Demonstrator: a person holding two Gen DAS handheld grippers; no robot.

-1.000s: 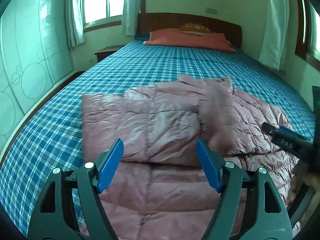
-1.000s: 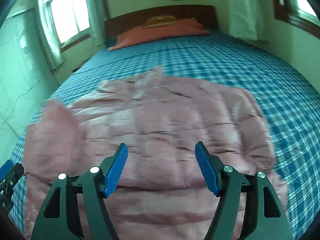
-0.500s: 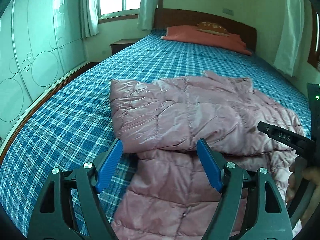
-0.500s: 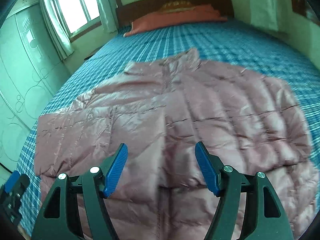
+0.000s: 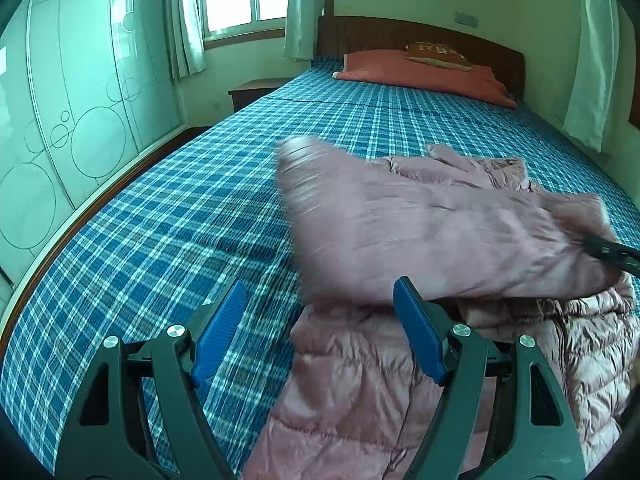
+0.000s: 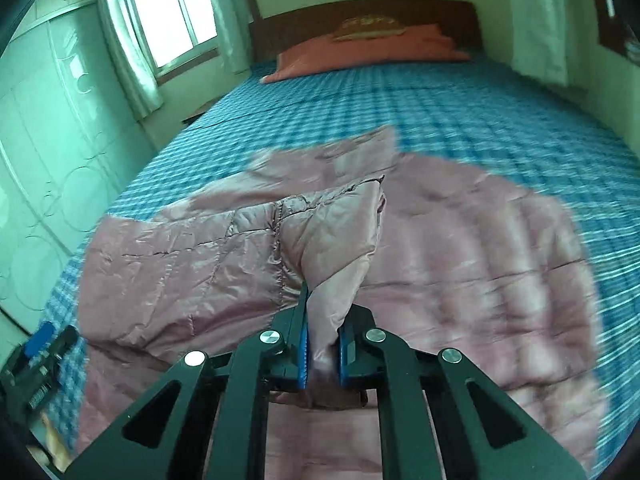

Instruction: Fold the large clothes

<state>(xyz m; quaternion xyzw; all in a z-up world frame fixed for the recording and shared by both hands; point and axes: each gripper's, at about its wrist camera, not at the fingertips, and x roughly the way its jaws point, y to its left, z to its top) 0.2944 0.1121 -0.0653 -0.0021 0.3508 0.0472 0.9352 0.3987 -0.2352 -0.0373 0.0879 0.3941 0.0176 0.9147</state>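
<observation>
From the left wrist, the left gripper hangs with its jaws apart and empty above the near edge of the pink quilted jacket, which lies on the blue plaid bed. From the right wrist, the right gripper is clamped on a lifted jacket sleeve; the rest lies spread on the bed.

Brown cushion on the red pillow at the head of the bed, pale lettering across its top, too small and blurred to read in either view, no other readable text, label, brand or number anywhere
</observation>
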